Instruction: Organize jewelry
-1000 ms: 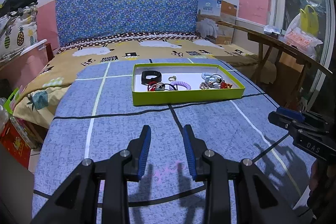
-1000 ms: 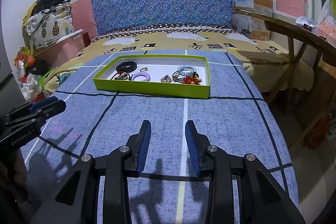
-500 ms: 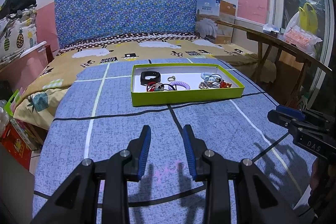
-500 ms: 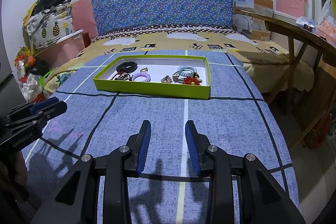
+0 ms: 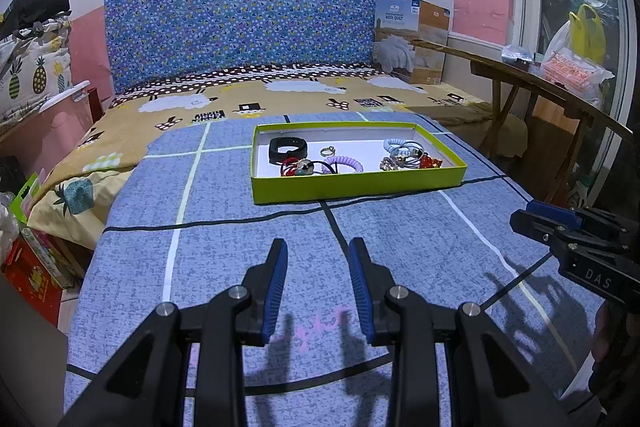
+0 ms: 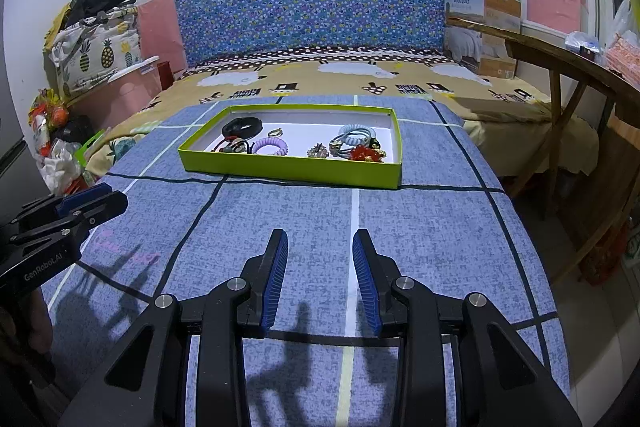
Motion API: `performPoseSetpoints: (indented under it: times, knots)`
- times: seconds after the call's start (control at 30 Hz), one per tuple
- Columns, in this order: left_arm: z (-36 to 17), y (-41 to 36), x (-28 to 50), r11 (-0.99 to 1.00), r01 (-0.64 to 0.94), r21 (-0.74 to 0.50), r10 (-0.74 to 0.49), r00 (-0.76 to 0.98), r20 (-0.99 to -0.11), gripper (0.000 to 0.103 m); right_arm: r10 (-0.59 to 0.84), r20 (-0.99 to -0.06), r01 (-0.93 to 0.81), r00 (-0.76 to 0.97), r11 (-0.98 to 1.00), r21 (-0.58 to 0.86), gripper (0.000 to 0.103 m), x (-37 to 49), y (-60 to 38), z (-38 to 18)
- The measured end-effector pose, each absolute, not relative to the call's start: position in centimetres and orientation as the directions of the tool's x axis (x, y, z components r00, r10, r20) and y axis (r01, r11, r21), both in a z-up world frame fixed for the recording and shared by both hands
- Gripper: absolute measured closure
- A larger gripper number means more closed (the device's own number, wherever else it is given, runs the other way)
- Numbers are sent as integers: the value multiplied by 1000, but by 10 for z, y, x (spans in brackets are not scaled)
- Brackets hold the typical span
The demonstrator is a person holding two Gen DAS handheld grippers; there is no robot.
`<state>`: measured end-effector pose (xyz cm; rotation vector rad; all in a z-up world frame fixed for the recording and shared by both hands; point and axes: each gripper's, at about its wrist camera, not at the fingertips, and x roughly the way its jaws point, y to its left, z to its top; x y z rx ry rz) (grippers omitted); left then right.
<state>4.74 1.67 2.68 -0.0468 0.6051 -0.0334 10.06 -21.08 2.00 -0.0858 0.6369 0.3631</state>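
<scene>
The jewelry lies loose in a shallow green tray (image 5: 356,185) on the blue checked blanket (image 5: 224,239): within the tray a black band (image 5: 288,149) sits at the far left, a small ring (image 5: 327,150) and a lilac coil tie (image 5: 343,164) near the middle, and a tangled cluster with a red charm (image 5: 408,158) at the right. Whether the pieces are already sorted or yet to be sorted cannot be told. Any pick is best made on single pieces, the tangle being approached last. The left gripper (image 5: 318,281) and right gripper (image 6: 320,277) are held well short of the tray, jaws parted and empty. Nothing stands between them and the tray; a wooden table (image 6: 560,67) is seen to its right
</scene>
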Motion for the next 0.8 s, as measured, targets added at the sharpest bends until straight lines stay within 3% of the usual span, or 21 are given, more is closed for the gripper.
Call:
performPoseSetpoints:
  times: [0.8]
  knots:
    - [21, 16, 48, 999, 9, -49, -35, 818, -574, 70, 304, -604, -355, 737, 934, 36, 68, 102, -211, 17]
